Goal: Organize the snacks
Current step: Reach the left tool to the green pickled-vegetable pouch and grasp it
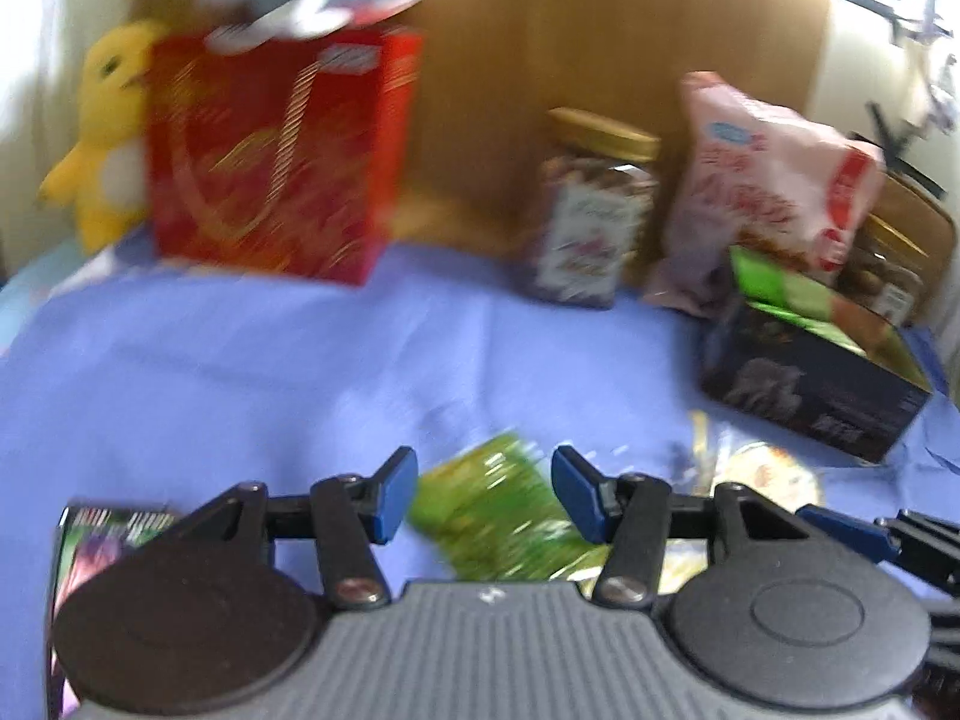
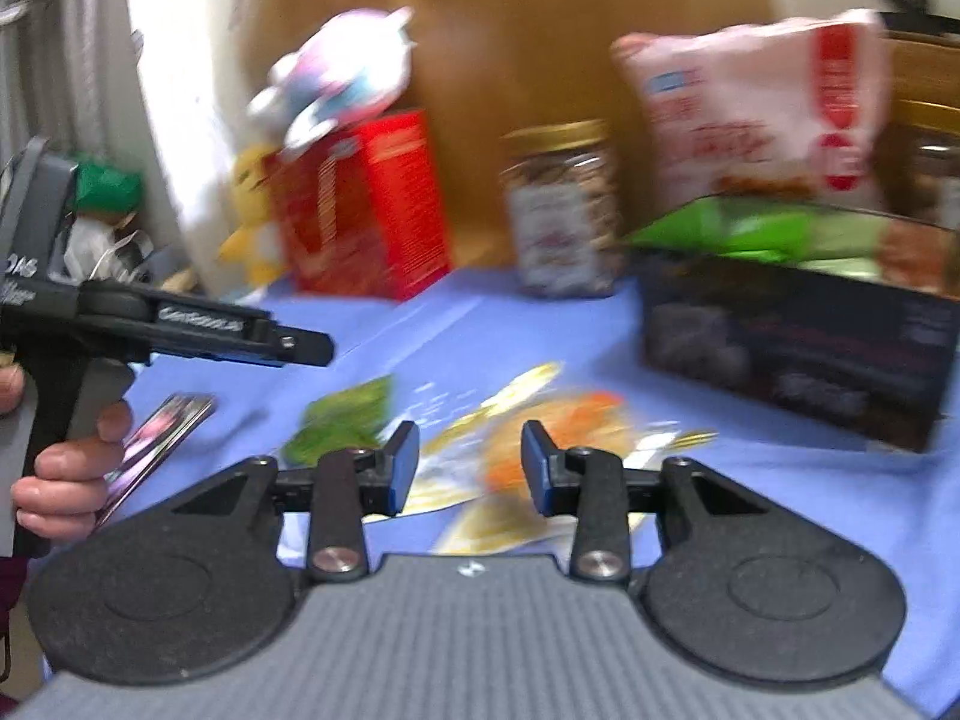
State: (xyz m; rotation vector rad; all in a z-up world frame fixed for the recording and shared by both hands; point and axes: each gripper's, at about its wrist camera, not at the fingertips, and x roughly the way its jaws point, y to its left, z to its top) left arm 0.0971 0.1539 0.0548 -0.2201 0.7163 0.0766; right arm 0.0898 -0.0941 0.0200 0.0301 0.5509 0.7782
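My left tongs [image 1: 485, 495] are spread apart over a green snack packet [image 1: 498, 516] lying on the blue-covered surface [image 1: 300, 360], gripping nothing. My right tongs [image 2: 470, 468] are also apart, above a yellow-orange packet [image 2: 540, 426]. A dark open box [image 2: 798, 342] holding green packets stands to the right, near a jar [image 2: 561, 210] and pink bag [image 2: 756, 102].

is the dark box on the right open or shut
Open. The dark box has no lid on top, and green packets show above its rim in both wrist views.
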